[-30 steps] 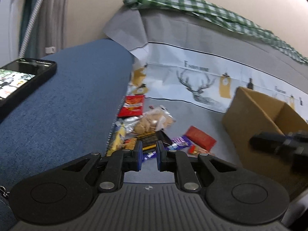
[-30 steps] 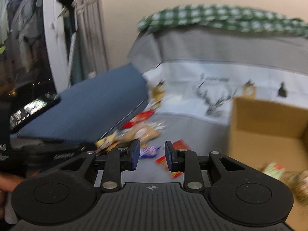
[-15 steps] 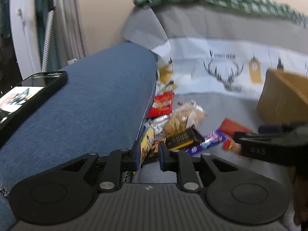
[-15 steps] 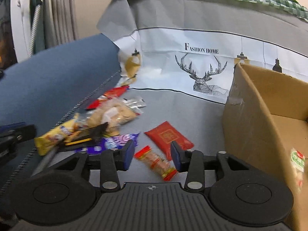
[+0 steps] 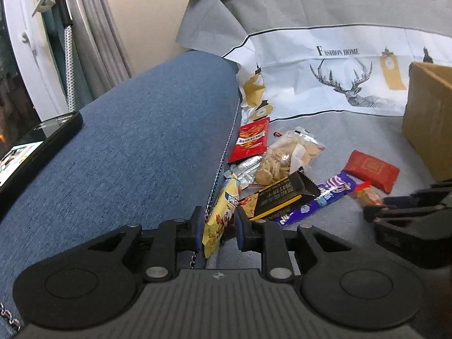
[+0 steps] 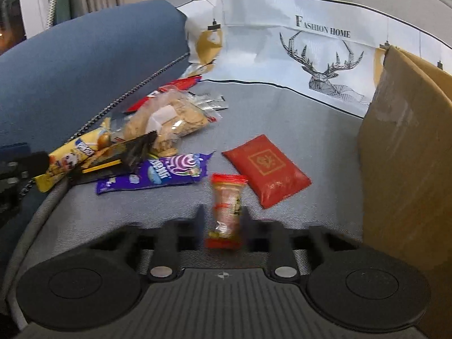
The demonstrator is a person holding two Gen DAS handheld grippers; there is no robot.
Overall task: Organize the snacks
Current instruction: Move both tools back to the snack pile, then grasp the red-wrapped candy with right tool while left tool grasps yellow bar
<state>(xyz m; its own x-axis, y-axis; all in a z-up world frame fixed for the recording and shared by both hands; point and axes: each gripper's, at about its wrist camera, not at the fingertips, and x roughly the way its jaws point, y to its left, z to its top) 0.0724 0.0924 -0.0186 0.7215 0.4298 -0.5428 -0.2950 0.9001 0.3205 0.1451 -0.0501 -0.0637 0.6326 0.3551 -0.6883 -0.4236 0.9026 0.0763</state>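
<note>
Now the big blue cushion [image 5: 135, 147] sits left of a brown cardboard box [image 6: 406, 152]. Snacks lie on the grey cloth [image 6: 296, 130] between them. Left gripper [image 5: 219, 227] is opening around the yellow snack bar [image 5: 221, 214]. Right gripper [image 6: 223, 223] pinches the small red-ended candy [image 6: 227, 206] tight.

Left claw [image 5: 219, 226] opening; right claw [image 6: 223, 220] clamped.
</note>
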